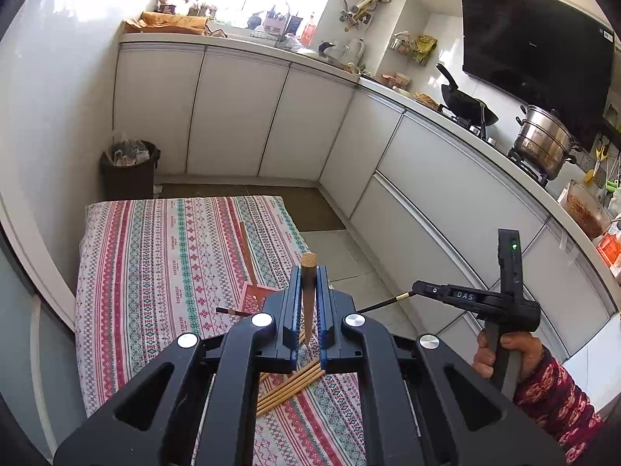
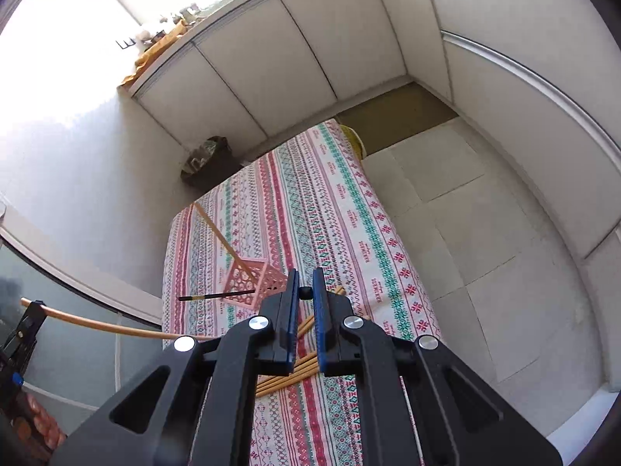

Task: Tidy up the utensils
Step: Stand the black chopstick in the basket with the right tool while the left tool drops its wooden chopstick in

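The left gripper [image 1: 309,299], with blue ribbed pads set in black plastic, is clamped on a round wooden stick [image 1: 309,295] held nearly upright. The right gripper [image 2: 306,292] is closed on the end of a thin black chopstick [image 2: 217,296], whose shaft runs level across a pink lattice-walled holder [image 2: 252,277]. This square holder stands on a table covered by a striped, patterned cloth [image 2: 349,209]; a long wooden stick [image 2: 217,233] leans out of it. A loose bundle of bamboo chopsticks [image 2: 287,378] lies flat on the cloth just below both grippers.
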